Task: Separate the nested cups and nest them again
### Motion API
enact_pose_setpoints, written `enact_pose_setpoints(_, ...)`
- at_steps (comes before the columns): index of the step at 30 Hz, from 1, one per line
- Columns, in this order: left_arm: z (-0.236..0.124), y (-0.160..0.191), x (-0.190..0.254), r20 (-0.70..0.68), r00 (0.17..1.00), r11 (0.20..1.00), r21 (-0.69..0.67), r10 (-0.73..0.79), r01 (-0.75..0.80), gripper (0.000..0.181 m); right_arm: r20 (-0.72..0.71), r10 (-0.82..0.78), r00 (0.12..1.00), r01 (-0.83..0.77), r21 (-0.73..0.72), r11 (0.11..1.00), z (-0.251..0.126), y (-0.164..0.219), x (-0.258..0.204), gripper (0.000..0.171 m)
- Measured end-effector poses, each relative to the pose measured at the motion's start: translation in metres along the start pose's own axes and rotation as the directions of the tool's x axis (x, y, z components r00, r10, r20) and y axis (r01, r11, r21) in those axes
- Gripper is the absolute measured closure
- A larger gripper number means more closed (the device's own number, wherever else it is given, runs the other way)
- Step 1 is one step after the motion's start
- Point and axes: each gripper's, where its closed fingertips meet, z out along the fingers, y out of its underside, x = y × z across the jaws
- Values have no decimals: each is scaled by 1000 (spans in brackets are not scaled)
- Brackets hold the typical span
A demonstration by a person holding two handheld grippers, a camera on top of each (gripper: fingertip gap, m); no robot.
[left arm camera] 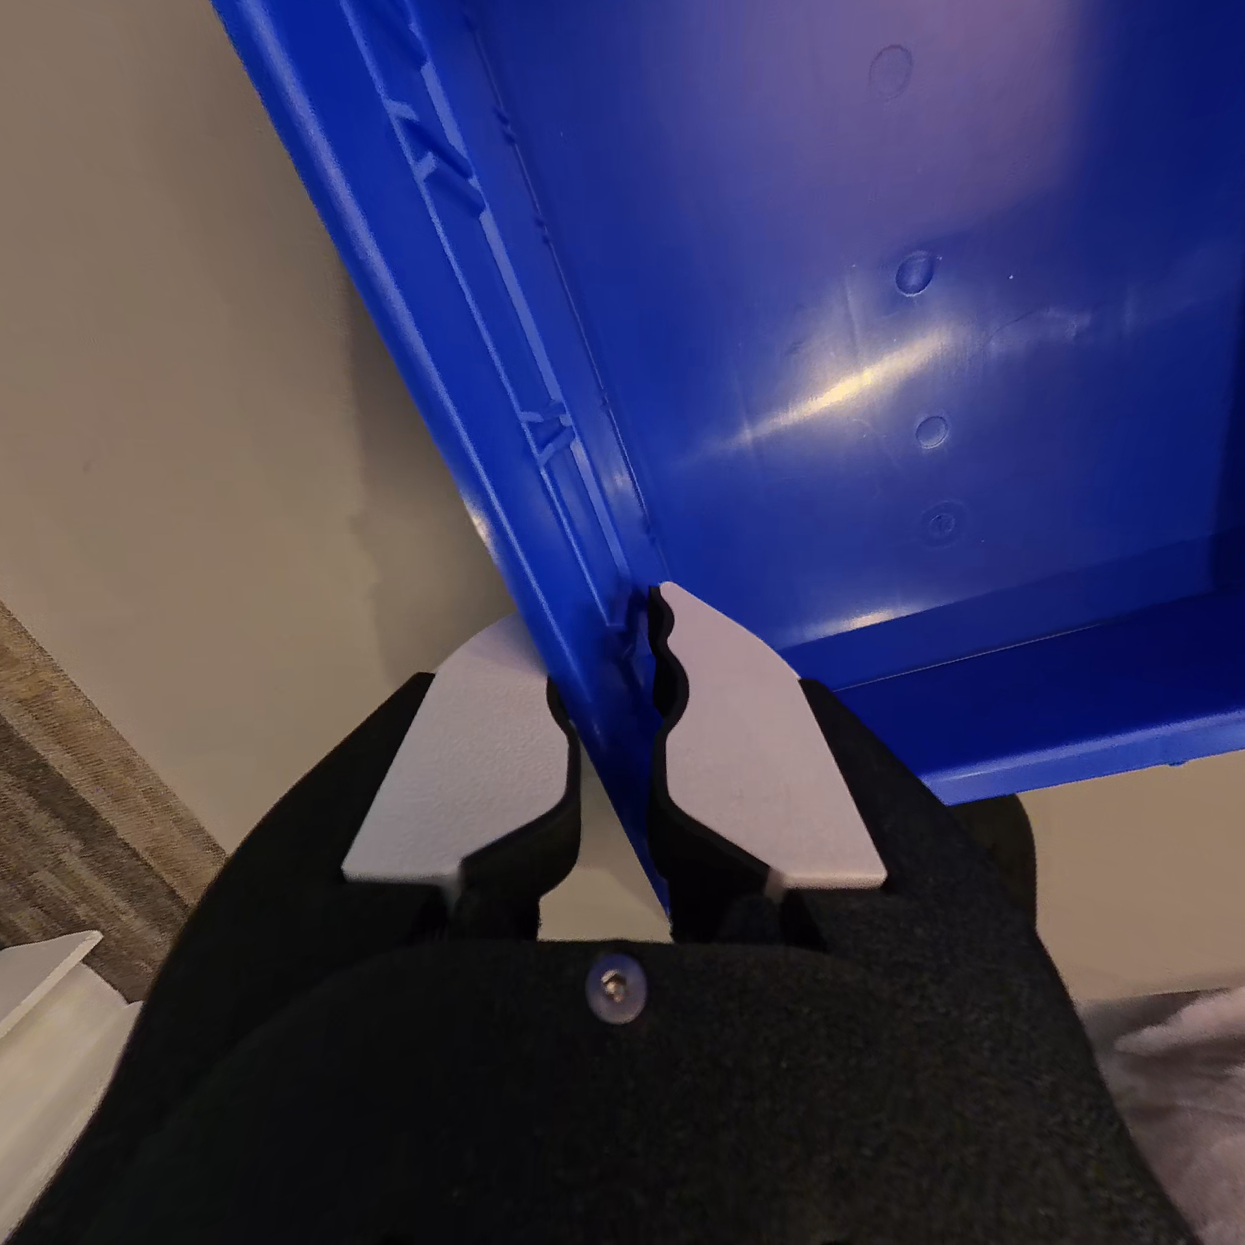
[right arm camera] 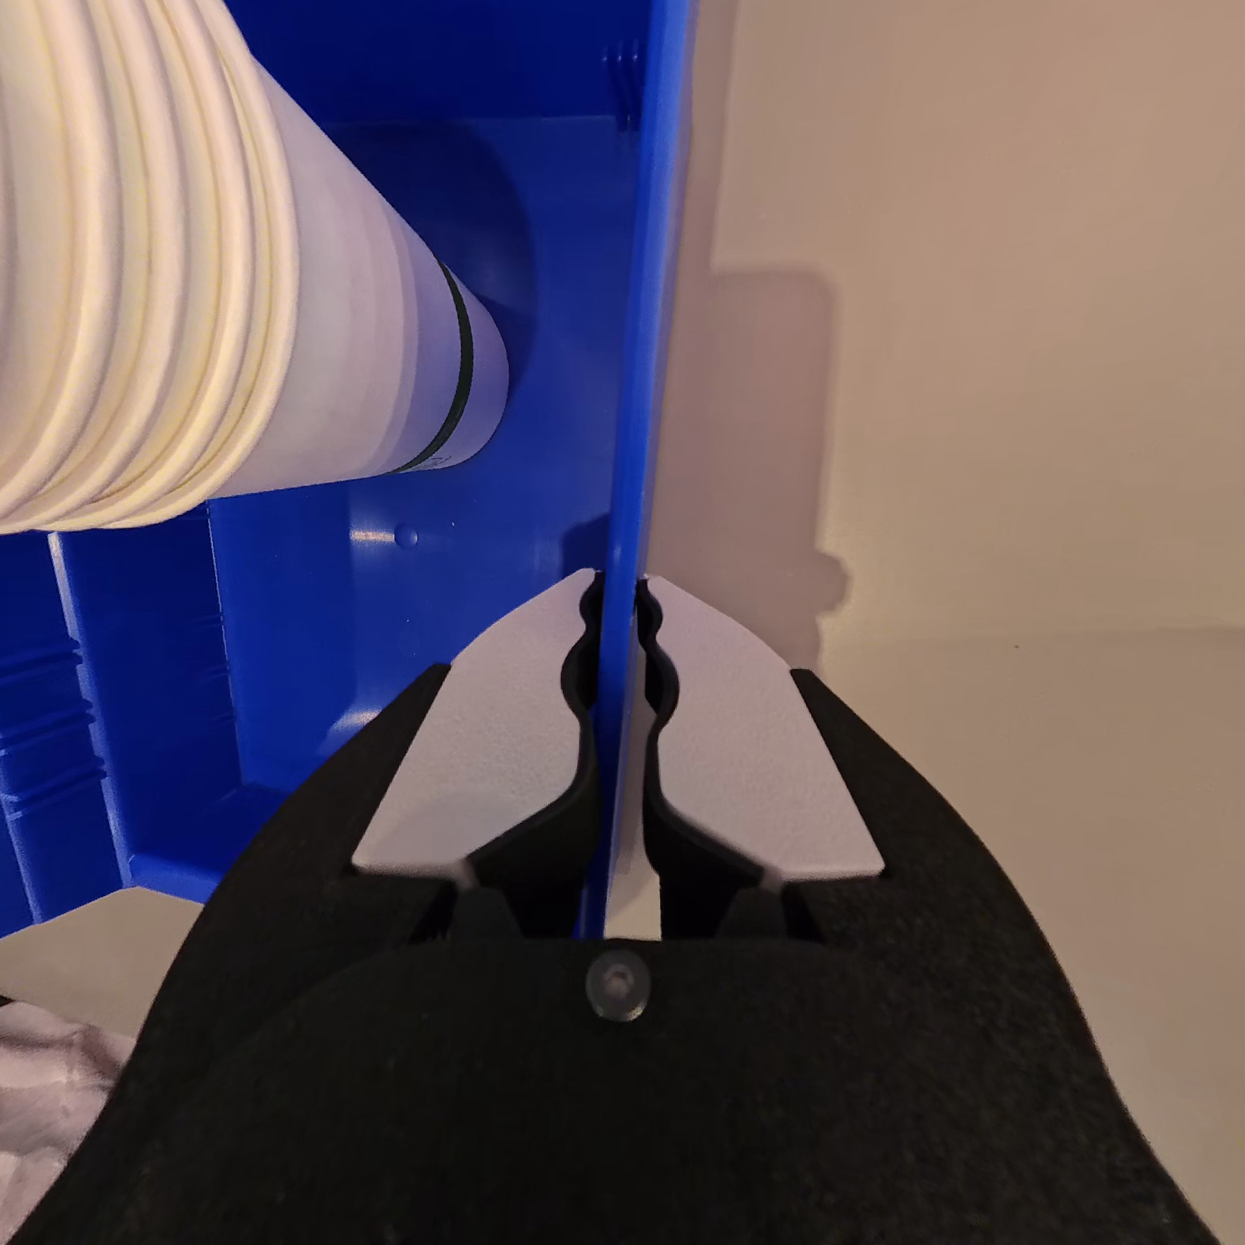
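Observation:
A blue plastic bin (left arm camera: 876,303) fills the left wrist view; its inside floor is bare there. My left gripper (left arm camera: 623,647) is shut on the bin's left wall, one finger outside and one inside. In the right wrist view a stack of several nested white paper cups (right arm camera: 202,303) stands in the blue bin (right arm camera: 404,640), its bottom cup ringed with a dark green line. My right gripper (right arm camera: 616,586) is shut on the bin's right wall. Neither gripper touches the cups.
The bin rests on a beige tabletop (left arm camera: 168,337), which also shows in the right wrist view (right arm camera: 977,471). Carpet (left arm camera: 60,808) and a white object (left arm camera: 40,977) lie at the lower left. Grey crumpled cloth (right arm camera: 47,1091) shows at the near edge.

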Motion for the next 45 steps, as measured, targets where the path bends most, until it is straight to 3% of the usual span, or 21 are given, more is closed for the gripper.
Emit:
enact_pose_setpoints(16,-1,-13,29,-7,998,998,-11,58,-58,162,-7,-3,1000,3,-13,1000,1,2,-1,161)
enact_pose_setpoints(25,-1,-28,67,26,988,988,-20,152,-152,158,-52,-26,998,23,-48,999,2,2,-8,155)
enact_pose_setpoints(37,-4,-37,112,47,982,983,-32,184,-183,156,-3,-14,1000,13,-136,991,8,8,-46,156)
enact_pose_setpoints(45,-5,-47,140,60,974,976,-5,217,-217,155,-4,-108,994,106,-173,979,17,4,-77,148)
